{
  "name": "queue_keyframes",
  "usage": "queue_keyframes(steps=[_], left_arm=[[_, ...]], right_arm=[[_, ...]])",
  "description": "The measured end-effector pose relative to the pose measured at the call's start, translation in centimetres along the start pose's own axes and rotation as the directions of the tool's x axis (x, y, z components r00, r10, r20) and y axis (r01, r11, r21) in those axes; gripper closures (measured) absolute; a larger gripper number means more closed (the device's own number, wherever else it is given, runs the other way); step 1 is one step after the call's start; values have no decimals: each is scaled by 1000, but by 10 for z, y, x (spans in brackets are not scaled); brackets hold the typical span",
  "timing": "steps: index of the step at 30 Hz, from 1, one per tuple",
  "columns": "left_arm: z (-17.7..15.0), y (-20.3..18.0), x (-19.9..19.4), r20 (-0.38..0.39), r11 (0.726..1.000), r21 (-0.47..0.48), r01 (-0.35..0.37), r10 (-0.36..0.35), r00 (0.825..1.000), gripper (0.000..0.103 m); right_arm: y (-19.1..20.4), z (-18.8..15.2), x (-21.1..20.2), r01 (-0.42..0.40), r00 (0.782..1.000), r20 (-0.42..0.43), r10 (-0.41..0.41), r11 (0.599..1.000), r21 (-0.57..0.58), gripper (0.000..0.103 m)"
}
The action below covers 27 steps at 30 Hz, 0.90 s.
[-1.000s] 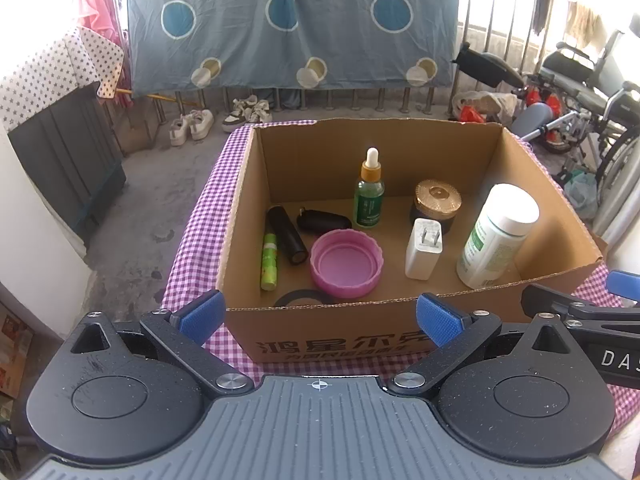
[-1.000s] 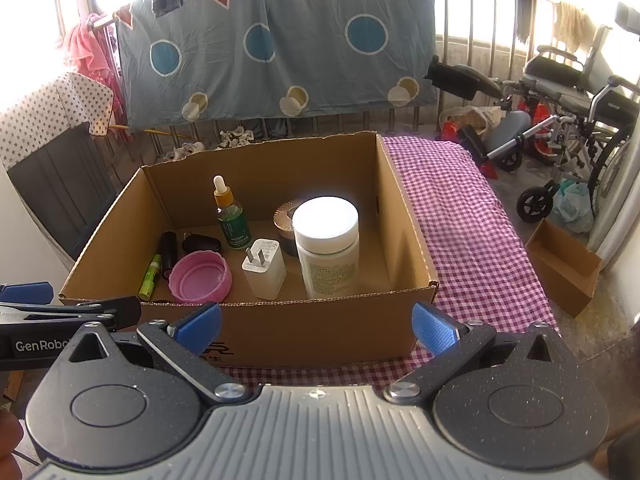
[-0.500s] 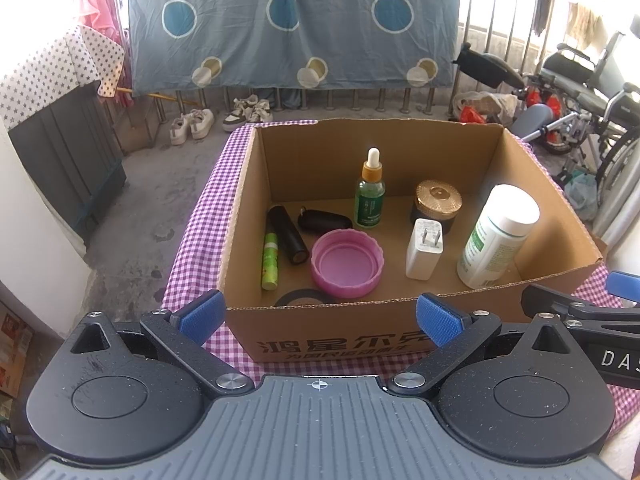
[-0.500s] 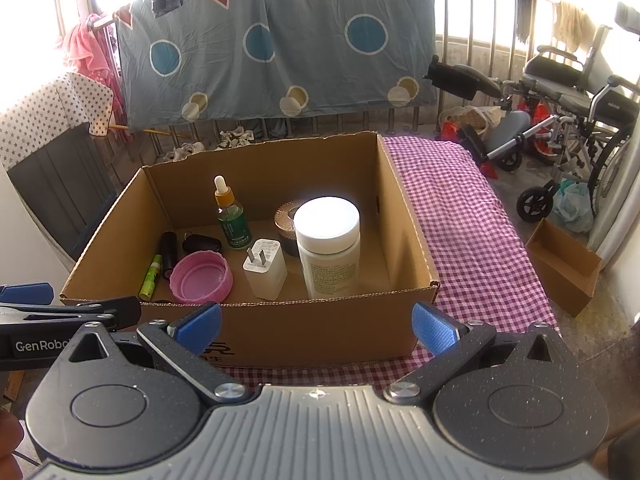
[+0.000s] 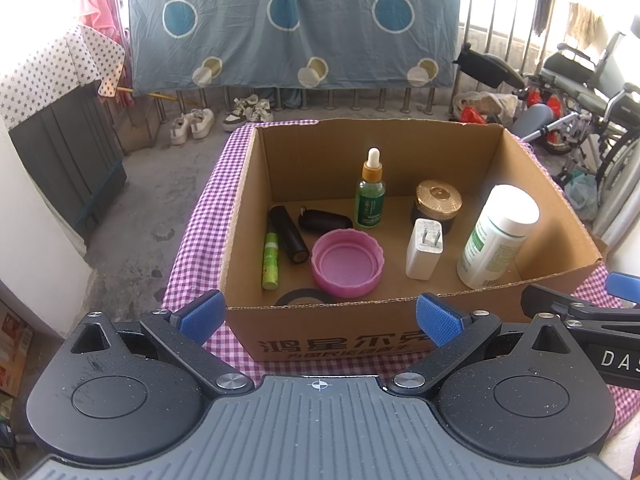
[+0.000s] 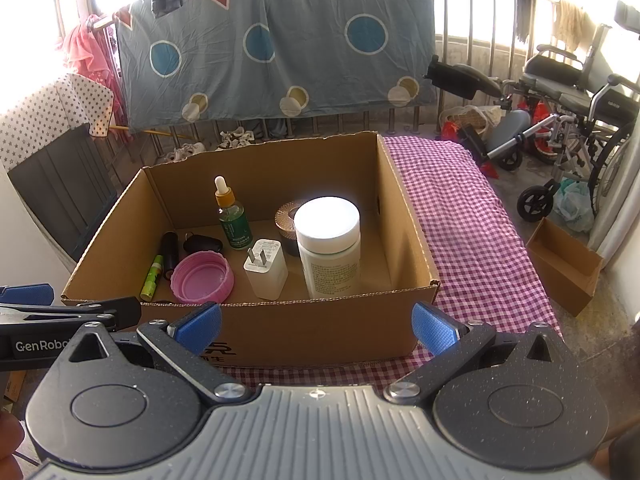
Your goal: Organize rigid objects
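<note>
A: From the left wrist, what do you count?

B: One cardboard box [image 5: 400,344] on a purple checked cloth [image 5: 200,224] over the desk. Inside it, nine things: one dropper bottle [image 5: 370,196] upright near the back, one gold-lidded jar [image 5: 438,206], one white plug adapter [image 5: 424,254] upright, one tall white bottle [image 5: 498,236] at the right, one pink lid [image 5: 347,262] lying open side up, one black tube [image 5: 289,234], one small green tube [image 5: 270,260] just beside it, one black oval case [image 5: 325,220], and one black ring [image 5: 305,297] half hidden by the front wall.

A: And the left hand-held gripper [image 5: 320,314]?

B: Spread wide and empty, just in front of the box. The right one's tip [image 5: 576,308] shows at the edge.

A: From the right wrist?

B: The same box [image 6: 304,332], with the bottle [image 6: 329,252], the adapter [image 6: 266,268], the lid [image 6: 202,277], the dropper bottle [image 6: 232,218], the jar [image 6: 286,220] partly behind the white bottle, the two tubes [image 6: 169,254] [image 6: 152,278] and the case [image 6: 203,245]. The ring is almost hidden. The right hand-held gripper [image 6: 318,322] is wide apart too, holding nothing. One smaller empty box [image 6: 564,268] stands on the floor at the right.
</note>
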<state>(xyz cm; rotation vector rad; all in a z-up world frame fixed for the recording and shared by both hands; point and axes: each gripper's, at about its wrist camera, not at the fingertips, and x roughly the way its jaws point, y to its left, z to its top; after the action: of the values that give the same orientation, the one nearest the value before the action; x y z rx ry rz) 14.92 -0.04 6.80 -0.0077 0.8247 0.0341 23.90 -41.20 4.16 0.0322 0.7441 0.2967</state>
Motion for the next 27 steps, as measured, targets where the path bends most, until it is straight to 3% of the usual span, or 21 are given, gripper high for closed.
queue_keyframes(steps=[27], left_arm=[[0,-1,-1,-3,1000,-3,-2,2,1000,1]], right_arm=[[1,-1,-2,0,1000,-6,0,1000,14,0]])
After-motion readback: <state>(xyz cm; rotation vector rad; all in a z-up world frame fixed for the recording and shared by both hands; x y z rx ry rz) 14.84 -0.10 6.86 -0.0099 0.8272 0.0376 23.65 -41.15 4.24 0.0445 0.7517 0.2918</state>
